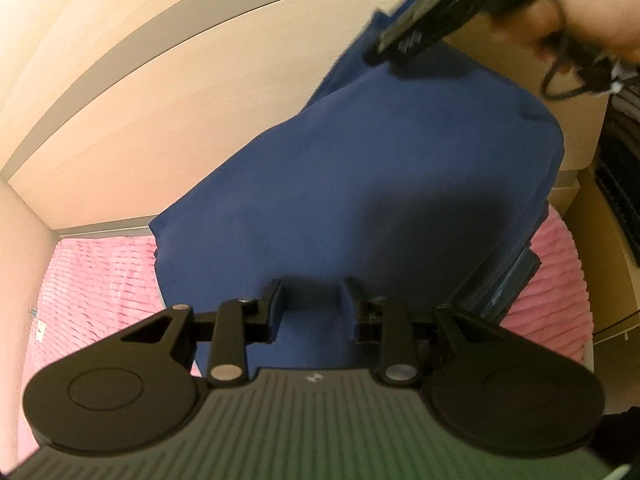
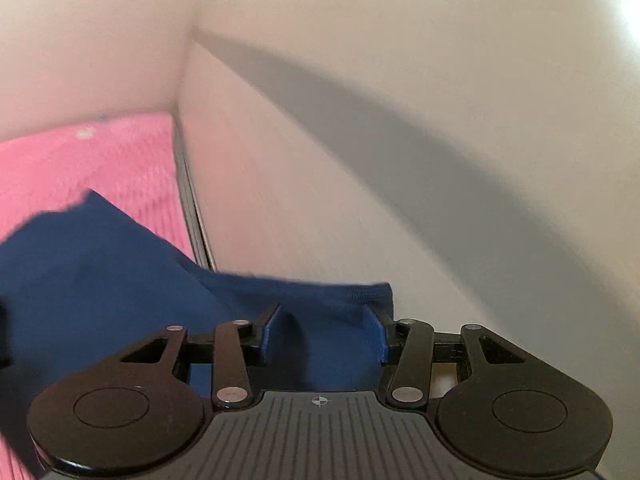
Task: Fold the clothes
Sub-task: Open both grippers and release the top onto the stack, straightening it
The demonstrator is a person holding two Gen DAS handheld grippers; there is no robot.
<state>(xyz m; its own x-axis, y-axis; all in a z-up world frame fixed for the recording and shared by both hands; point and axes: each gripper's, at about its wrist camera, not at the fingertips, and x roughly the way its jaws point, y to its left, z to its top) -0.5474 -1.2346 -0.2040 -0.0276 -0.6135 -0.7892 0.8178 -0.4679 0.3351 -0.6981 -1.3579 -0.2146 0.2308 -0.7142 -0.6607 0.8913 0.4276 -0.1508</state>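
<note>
A dark blue garment (image 1: 360,184) hangs stretched between my two grippers above a pink ribbed bedspread (image 1: 92,296). In the left wrist view my left gripper (image 1: 314,292) is shut on the garment's near end, and cloth fills the gap between its fingers. My right gripper (image 1: 378,52), blurred and held by a hand (image 1: 592,12), grips the far end at the top right. In the right wrist view my right gripper (image 2: 324,312) has a bunched, hemmed edge of the blue garment (image 2: 120,264) between its blue pads (image 2: 378,330).
A pale wooden board (image 1: 168,80) runs behind the bed, meeting a wall (image 2: 360,80). The pink bedspread (image 2: 80,160) reaches to that board. Dark shelving or gear (image 1: 620,168) stands at the right edge beyond the bed.
</note>
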